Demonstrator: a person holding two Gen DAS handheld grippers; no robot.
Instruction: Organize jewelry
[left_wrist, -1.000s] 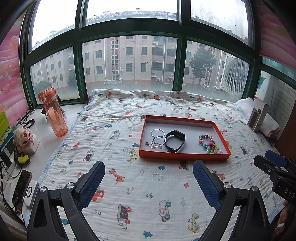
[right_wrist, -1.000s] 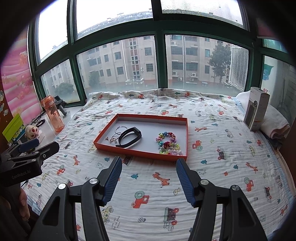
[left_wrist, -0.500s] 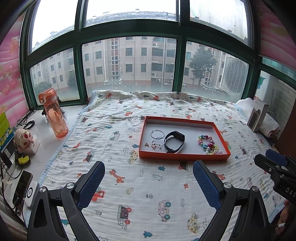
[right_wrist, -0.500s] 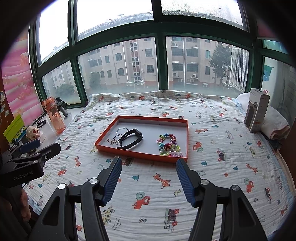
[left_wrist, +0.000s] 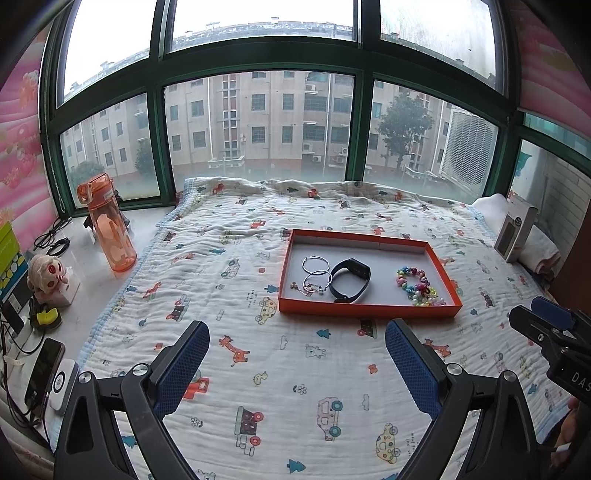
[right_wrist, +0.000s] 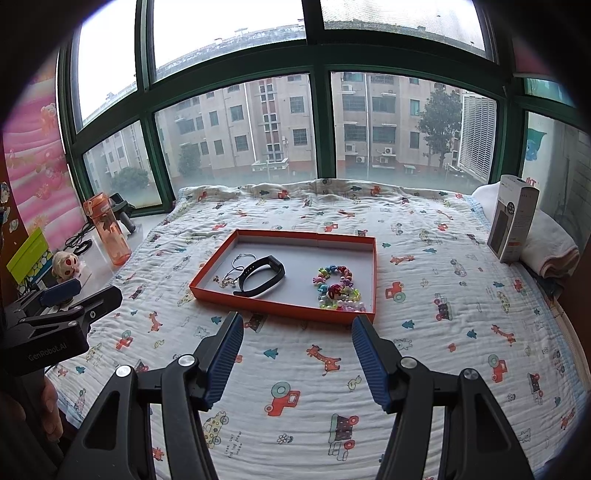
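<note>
An orange tray (left_wrist: 369, 309) (right_wrist: 280, 306) lies on the patterned bedspread. Inside it lie silver bangles (left_wrist: 316, 269) (right_wrist: 242, 261), a small chain piece (left_wrist: 306, 290) (right_wrist: 225, 281), a black wristband (left_wrist: 349, 277) (right_wrist: 262, 275) and colourful bead bracelets (left_wrist: 415, 286) (right_wrist: 338, 286). My left gripper (left_wrist: 297, 354) is open and empty, held above the bedspread short of the tray. My right gripper (right_wrist: 297, 347) is open and empty, just short of the tray's near edge.
An orange water bottle (left_wrist: 109, 225) (right_wrist: 107, 230), a small doll (left_wrist: 46, 271) (right_wrist: 66, 264), cables and a phone (left_wrist: 44, 369) sit on the left ledge. A grey box (left_wrist: 515, 229) (right_wrist: 513, 221) leans on folded towels (right_wrist: 550, 247) at the right. Windows stand behind the bed.
Both grippers have drifted very slightly; the tray and its contents have not moved. Both grippers stay open.
</note>
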